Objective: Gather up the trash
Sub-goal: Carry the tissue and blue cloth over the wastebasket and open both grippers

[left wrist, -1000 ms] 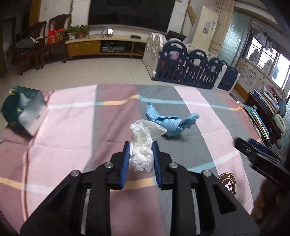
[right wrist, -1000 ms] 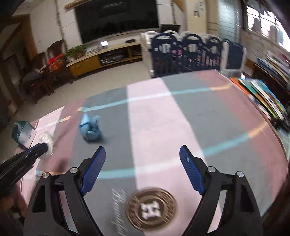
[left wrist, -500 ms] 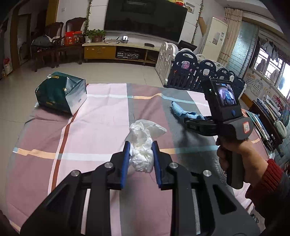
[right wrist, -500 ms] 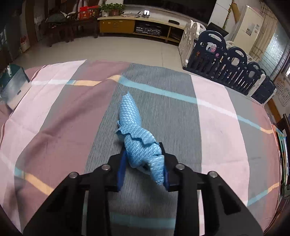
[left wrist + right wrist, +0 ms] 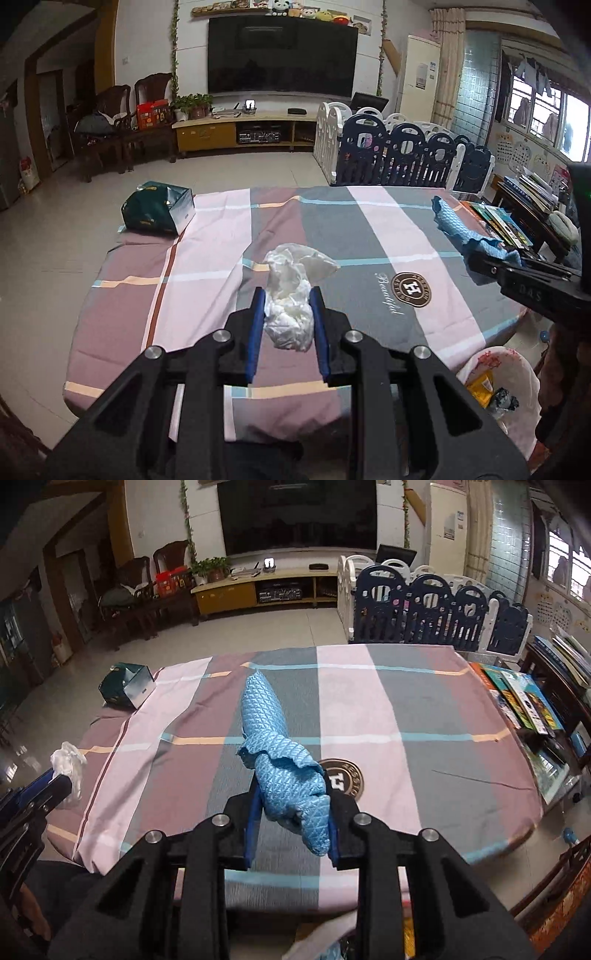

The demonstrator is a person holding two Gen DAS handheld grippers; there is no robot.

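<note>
Nearest in the left wrist view, the left gripper point(image 5: 288, 321) is clamping a crumpled white plastic wad point(image 5: 290, 312) between its blue pads, and the wad is hanging clear above the near edge of the table point(image 5: 207, 266). In the right wrist view, the right gripper point(image 5: 291, 812) is pinching a crumpled blue cloth point(image 5: 284, 775); its jaws have just been closing, and they are now pressing on the cloth's lower folds while the long end is sticking up and away over the checked tablecloth point(image 5: 424, 716). Down at the near right, beside the table's corner, a pink bin point(image 5: 517, 376) is sitting on the floor with wrappers inside. A round brown logo point(image 5: 412, 290) is showing on the cloth surface between the two grippers. Farther off, at the table's far left corner, a dark green box point(image 5: 157, 214) is lying tilted. Beyond the table, a navy and white playpen fence point(image 5: 406, 155) is standing at the right, and a large dark television point(image 5: 282, 57) is hanging on the far wall.
</note>
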